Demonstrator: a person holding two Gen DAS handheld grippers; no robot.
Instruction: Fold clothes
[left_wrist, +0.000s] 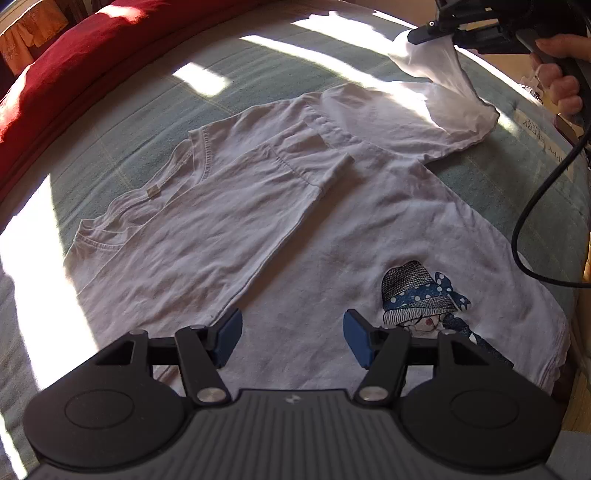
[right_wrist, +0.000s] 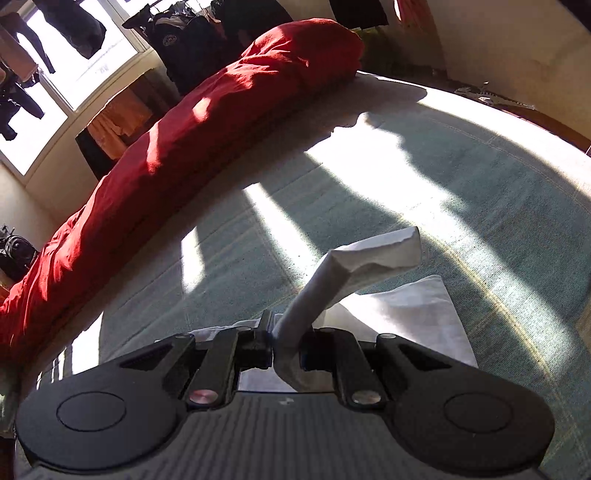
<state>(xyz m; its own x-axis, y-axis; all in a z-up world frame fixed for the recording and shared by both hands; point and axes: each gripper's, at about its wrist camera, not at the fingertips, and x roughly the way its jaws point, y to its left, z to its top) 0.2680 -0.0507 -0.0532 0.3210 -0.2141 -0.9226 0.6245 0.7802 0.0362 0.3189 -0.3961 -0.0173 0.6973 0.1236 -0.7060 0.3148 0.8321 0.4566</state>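
Observation:
A white T-shirt (left_wrist: 280, 221) lies spread on the green bedspread (left_wrist: 147, 122), one side folded over its middle, with a printed figure in a blue dotted hat (left_wrist: 421, 295) near its lower right. My left gripper (left_wrist: 293, 336) hovers over the shirt's near part, jaws open, nothing between the blue pads. At the top right of the left wrist view my right gripper (left_wrist: 417, 35) lifts a corner of the shirt (left_wrist: 450, 85) off the bed. In the right wrist view the right gripper (right_wrist: 286, 345) is shut on that bunched white fabric (right_wrist: 354, 266), which sticks up past the fingers.
A long red duvet roll (right_wrist: 177, 147) runs along the bed's far side. A black cable (left_wrist: 535, 206) hangs from the right gripper over the bed's right edge. A person's hand (left_wrist: 557, 81) holds that gripper's handle. Clothes hang by the window (right_wrist: 74, 48).

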